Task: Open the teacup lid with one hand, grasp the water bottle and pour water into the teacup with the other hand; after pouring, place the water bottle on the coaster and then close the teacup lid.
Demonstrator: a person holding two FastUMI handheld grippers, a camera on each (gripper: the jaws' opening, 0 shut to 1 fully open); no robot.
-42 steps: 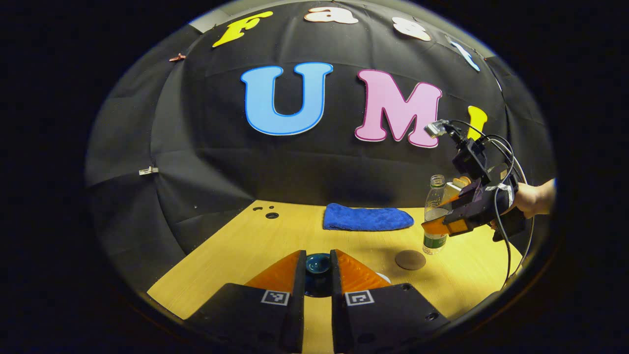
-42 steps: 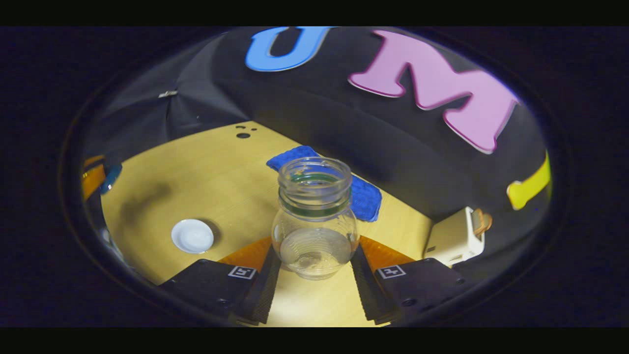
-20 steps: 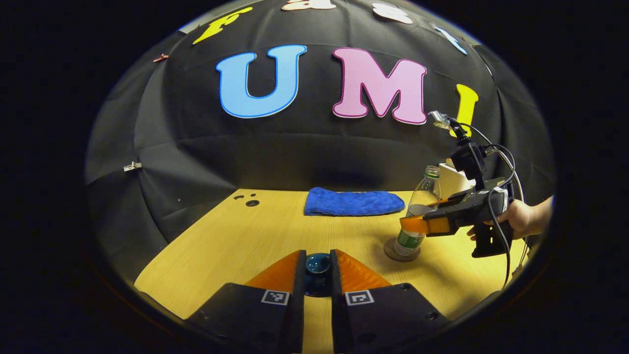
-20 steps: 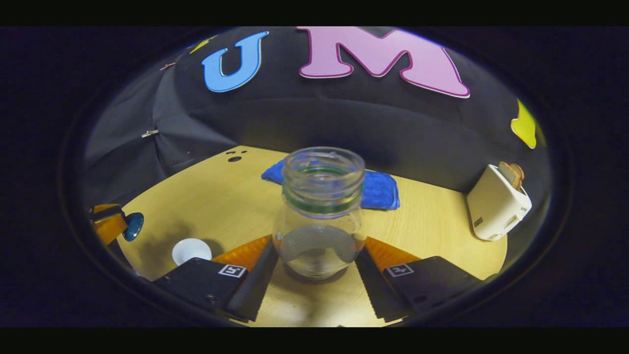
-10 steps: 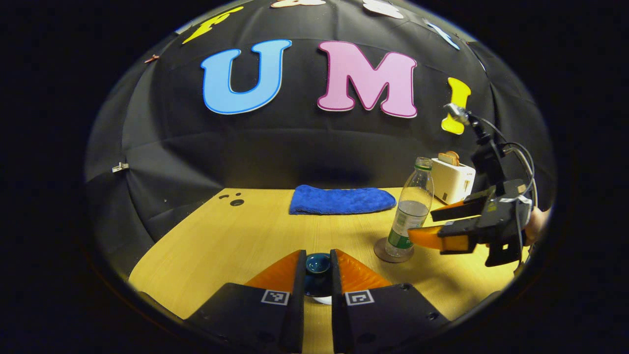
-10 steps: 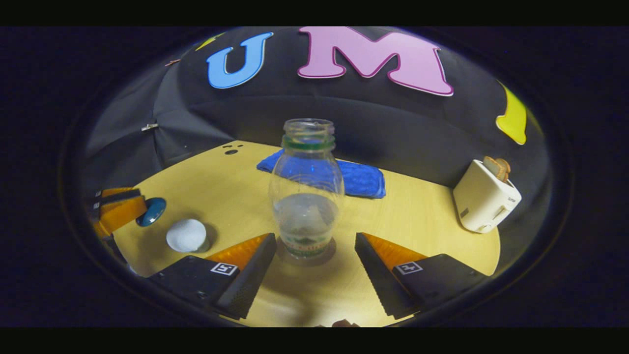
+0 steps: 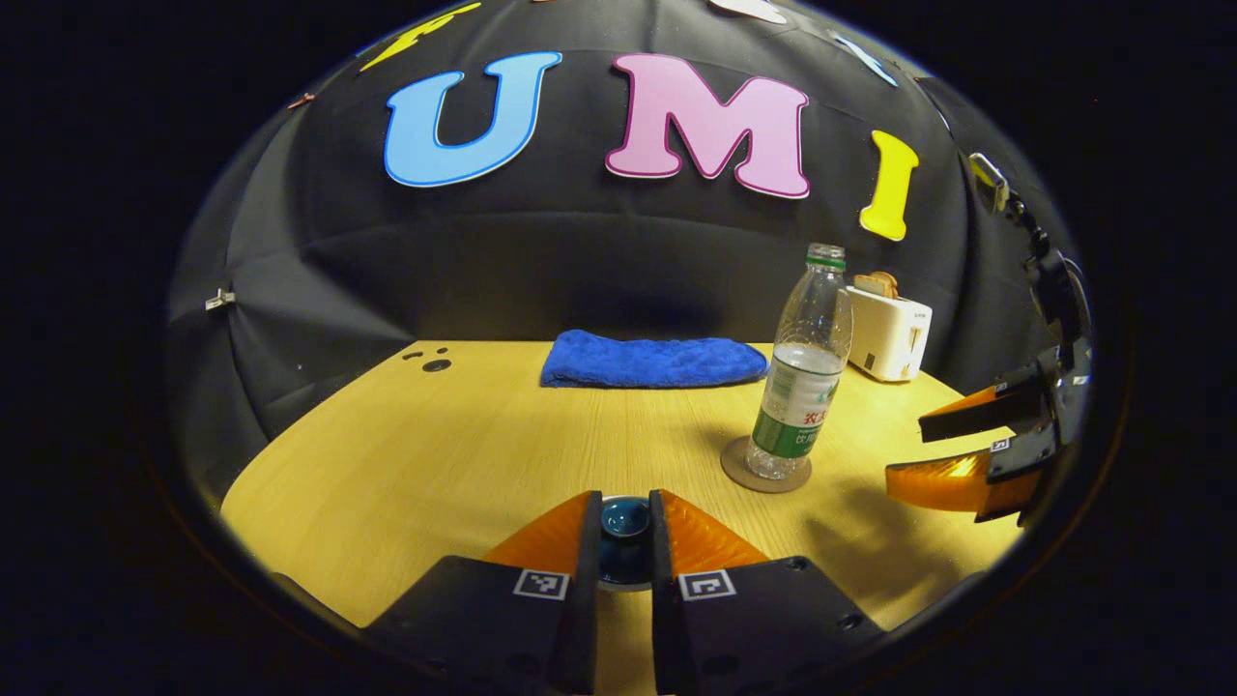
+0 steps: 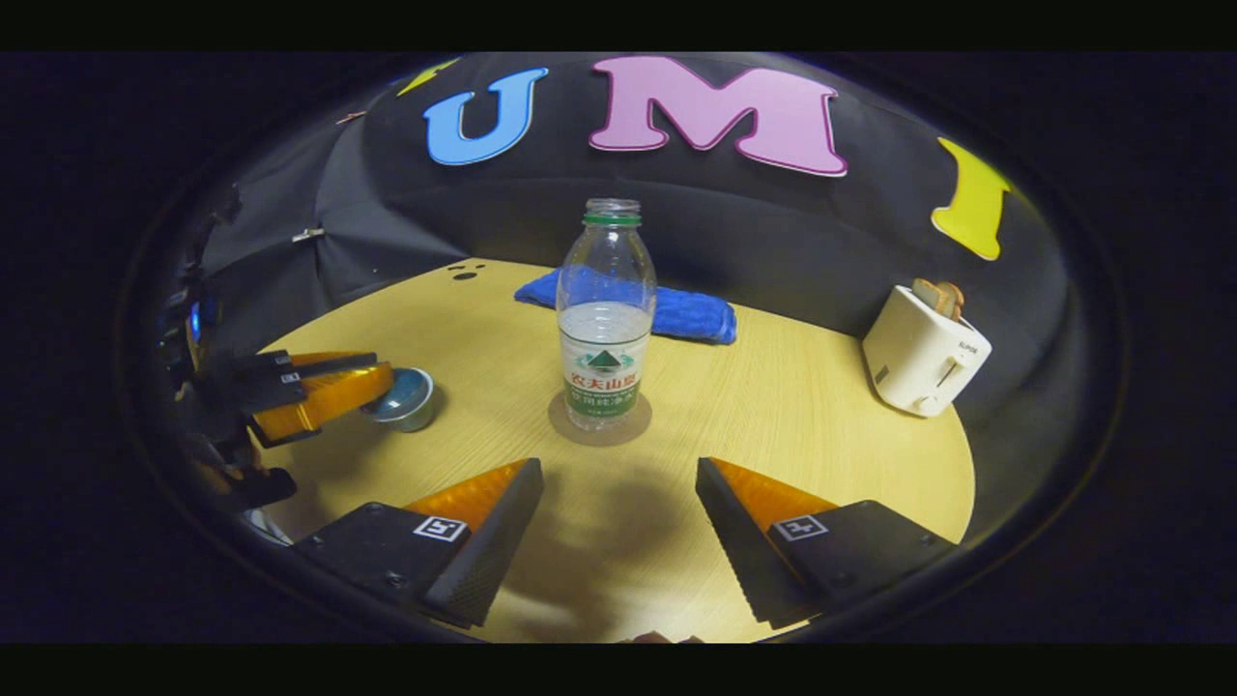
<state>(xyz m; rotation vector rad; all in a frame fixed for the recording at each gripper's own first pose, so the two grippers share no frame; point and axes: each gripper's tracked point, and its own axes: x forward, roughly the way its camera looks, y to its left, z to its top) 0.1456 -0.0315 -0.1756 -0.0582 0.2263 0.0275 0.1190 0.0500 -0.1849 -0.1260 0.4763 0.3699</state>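
One water bottle (image 8: 606, 314), uncapped. One round coaster (image 8: 599, 421). One teacup (image 8: 410, 403), one lid (image 7: 624, 527). One blue cloth (image 8: 667, 309). One white toaster (image 8: 924, 352) with toast (image 8: 938, 297) in the slot; number of slices unclear. Two grippers: left (image 7: 624, 534), right (image 8: 618, 503). One wooden table (image 8: 812, 425).

A black cloth wall (image 7: 319, 280) hangs in soft folds behind a light wood-grain tabletop (image 7: 483, 454) with a rounded edge. Small dark holes (image 7: 435, 363) mark the tabletop's far left corner. A metal clip (image 7: 219, 299) is pinned to the cloth at left. Light falls from above, casting soft shadows on the wood.
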